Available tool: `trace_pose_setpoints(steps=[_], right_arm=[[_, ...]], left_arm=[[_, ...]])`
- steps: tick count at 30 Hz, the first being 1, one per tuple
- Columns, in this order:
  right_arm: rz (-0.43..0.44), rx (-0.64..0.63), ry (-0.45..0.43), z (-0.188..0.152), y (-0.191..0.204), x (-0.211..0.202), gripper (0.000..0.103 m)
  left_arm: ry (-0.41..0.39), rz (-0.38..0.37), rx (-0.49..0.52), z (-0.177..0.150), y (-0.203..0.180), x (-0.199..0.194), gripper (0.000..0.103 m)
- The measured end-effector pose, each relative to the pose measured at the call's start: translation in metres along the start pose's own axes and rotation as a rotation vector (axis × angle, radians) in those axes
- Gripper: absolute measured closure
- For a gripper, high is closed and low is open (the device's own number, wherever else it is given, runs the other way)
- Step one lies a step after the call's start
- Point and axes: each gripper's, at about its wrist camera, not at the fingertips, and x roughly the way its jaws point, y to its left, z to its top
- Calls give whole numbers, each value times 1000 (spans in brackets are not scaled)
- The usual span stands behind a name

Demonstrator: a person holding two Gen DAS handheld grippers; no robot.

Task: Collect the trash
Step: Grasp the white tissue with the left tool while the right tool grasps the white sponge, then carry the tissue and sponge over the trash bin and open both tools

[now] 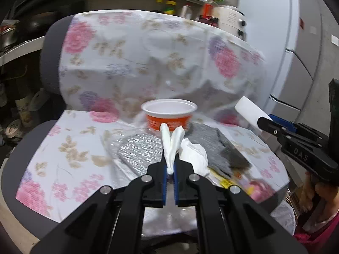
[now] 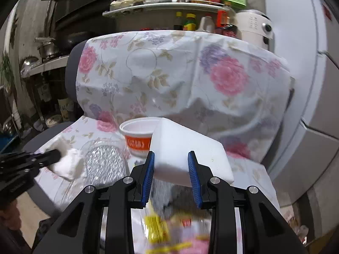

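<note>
Both claws have something right now. Left claw (image 1: pixel 170 165) is pinched fully closed on a twisted white tissue (image 1: pixel 171 146) that sticks up between its blue pads. Right claw (image 2: pixel 172 165) is partly open with a white foam block (image 2: pixel 186 150) wedged between the pads, and they look pressed against its sides. Both pieces look lifted clear of the chair (image 1: pixel 14 169), so I'd say we're at the carry-off part of the trash run.

Just past the left claw, on the floral cloth (image 1: pixel 131 59) covering the seat: a crumpled tissue (image 1: pixel 195 154), shiny foil (image 1: pixel 137 150) to its left, a grey pad (image 1: pixel 214 146) to its right. Yellow and red wrappers (image 2: pixel 161 228) lie blurred under the right claw. Behind those sits an orange cup (image 1: pixel 168 116), upright and apparently empty.

No bin or bag visible in either view, so the next move probably means swinging both loads over to wherever it is, keeping the foam squeezed so it doesn't slip. Then back for the rest.
</note>
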Motion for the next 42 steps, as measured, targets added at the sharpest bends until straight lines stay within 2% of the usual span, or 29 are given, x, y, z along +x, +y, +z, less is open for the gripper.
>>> trace_pose_setpoints(steps=[7,12,20,29,34,40,42], right_arm=[[-66,59,-11,-36,-26,-50,70],[-133,122,-22,-64,-56,-85,70],[-320,229,3,-119,-113,-139,70],[-500,367,76,-190,-170,-195,69],[-492,540,122,-238,-209,-204,69],[-447,715,170,-286,-253,-183,65],[-445,781,176,-298,-267,-178,61]], left_arm=[[-3,-105,84,-17,-57,-8,101],[10,-218,166,-33,-107,-7,101],[55,-383,314,-60,-196,7,101],[109,-582,450,-96,-293,21,101],[195,-649,508,-122,-342,45,101],[288,-688,567,-145,-381,77,100],[327,-693,585,-152,-390,87,100]])
